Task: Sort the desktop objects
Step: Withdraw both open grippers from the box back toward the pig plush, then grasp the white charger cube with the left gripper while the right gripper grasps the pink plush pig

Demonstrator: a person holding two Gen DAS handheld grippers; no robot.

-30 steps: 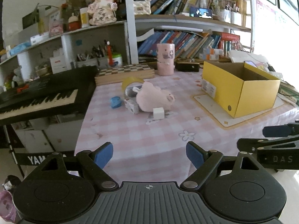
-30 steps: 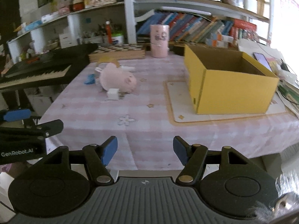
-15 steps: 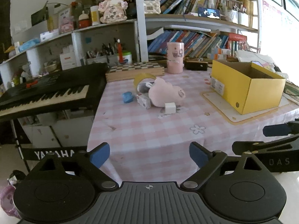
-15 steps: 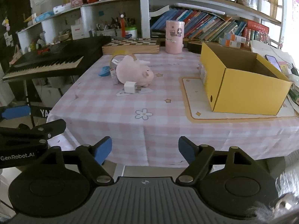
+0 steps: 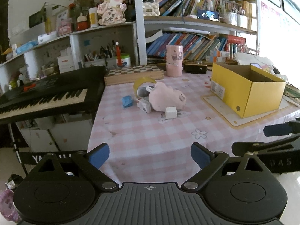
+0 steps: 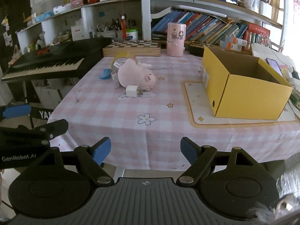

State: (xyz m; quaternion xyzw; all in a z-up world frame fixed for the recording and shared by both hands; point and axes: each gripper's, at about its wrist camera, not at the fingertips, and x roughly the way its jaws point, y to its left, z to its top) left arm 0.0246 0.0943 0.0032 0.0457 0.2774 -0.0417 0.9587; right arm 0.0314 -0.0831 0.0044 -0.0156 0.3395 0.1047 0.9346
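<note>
A pink plush pig [image 5: 166, 99] [image 6: 136, 76] lies mid-table. Around it are a white charger cube [image 5: 170, 112] [image 6: 131, 90], a small printed box [image 5: 143, 105], a yellow tape roll [image 5: 143, 85] and a small blue object [image 5: 127, 101] [image 6: 105, 74]. An open, empty-looking yellow cardboard box [image 5: 247, 88] [image 6: 243, 86] stands at the right on a mat. My left gripper [image 5: 149, 155] is open and empty, off the table's near edge. My right gripper [image 6: 145, 151] is open and empty, also short of the table.
A pink checked cloth covers the table [image 6: 150, 108]. A black keyboard [image 5: 46, 95] stands left of it. A chessboard box [image 5: 133, 74] and a pink cylinder [image 5: 174, 60] stand at the back before bookshelves. A phone [image 6: 273, 65] lies behind the yellow box.
Both grippers have pulled back and up from the table, so the objects look farther away. Both stay open. Nothing on the table has moved.
</note>
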